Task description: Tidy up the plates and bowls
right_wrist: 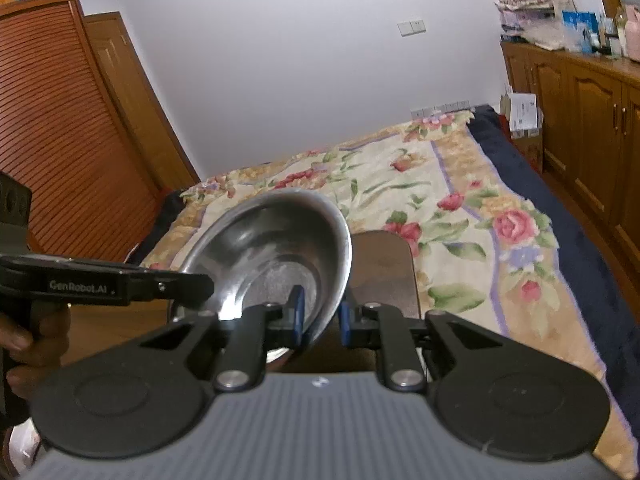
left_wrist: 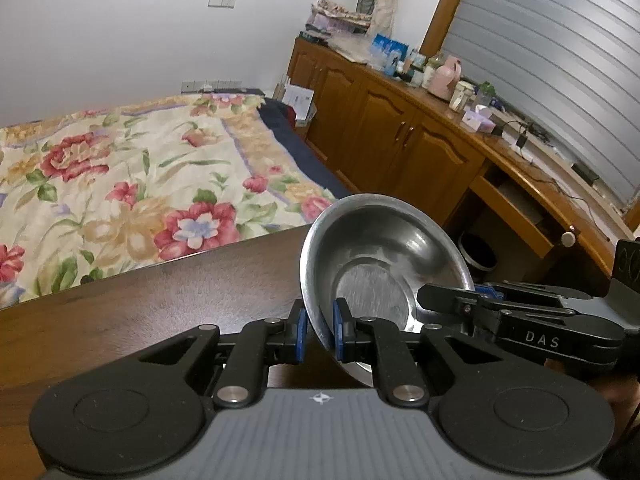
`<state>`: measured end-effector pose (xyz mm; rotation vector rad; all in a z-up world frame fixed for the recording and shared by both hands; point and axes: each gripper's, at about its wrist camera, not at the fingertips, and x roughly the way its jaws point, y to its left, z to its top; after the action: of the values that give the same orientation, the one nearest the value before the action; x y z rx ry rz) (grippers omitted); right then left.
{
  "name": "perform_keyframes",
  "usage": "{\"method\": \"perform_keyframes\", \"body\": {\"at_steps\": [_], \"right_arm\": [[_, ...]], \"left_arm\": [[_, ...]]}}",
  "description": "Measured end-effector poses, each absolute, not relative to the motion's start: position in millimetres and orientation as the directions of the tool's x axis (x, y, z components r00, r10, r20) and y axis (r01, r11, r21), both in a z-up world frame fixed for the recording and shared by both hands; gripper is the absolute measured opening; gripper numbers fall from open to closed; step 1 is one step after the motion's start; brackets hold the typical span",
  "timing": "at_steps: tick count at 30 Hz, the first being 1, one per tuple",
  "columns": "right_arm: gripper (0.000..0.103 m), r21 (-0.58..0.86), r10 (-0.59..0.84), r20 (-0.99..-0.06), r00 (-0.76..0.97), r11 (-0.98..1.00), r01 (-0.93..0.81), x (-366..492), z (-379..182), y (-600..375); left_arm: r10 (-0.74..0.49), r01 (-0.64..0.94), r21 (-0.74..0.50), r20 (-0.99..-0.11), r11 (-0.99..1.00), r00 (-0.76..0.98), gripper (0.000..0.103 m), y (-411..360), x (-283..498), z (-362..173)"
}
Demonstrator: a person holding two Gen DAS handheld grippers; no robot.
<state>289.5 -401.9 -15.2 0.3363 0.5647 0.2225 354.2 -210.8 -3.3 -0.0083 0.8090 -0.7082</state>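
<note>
A single steel bowl [left_wrist: 384, 248] hangs tilted above the dark wooden table [left_wrist: 160, 312], held from both sides. My left gripper [left_wrist: 320, 332] is shut on the bowl's left rim, one blue pad inside and one outside. From the right, the right gripper [left_wrist: 424, 296] reaches in to the bowl's other side. In the right wrist view, the right gripper [right_wrist: 320, 318] is shut on the right rim of the bowl [right_wrist: 272, 240], and the left gripper [right_wrist: 200, 284] comes in from the left with a hand behind it. The bowl is empty.
A bed with a floral cover [left_wrist: 140, 184] lies beyond the table edge. Wooden cabinets [left_wrist: 400, 140] with a cluttered top run along the right, with an open drawer [left_wrist: 516, 212] and a bin [left_wrist: 480, 256] below. A louvred wardrobe [right_wrist: 60, 120] stands at the left.
</note>
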Motion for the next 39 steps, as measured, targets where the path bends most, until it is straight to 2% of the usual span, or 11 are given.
{"method": "perform_keyframes", "body": {"at_steps": [13, 34, 39], "right_arm": [[0.018, 0.292, 0.263, -0.43, 0.863, 0.946, -0.143, 262, 22, -397], [0.018, 0.287, 0.297, -0.352, 0.888, 0.937, -0.2, 221, 58, -375], [0.017, 0.295, 0.316, -0.356, 0.88, 0.931, -0.215, 212, 58, -367]], "left_arm": [[-0.625, 0.615, -0.253, -0.583, 0.747, 0.519, 0.016, -198, 315, 35], [-0.652, 0.644, -0.22, -0.499, 0.733, 0.571, 0.016, -154, 249, 88], [-0.647, 0.637, -0.22, -0.493, 0.739, 0.581, 0.016, -138, 230, 87]]}}
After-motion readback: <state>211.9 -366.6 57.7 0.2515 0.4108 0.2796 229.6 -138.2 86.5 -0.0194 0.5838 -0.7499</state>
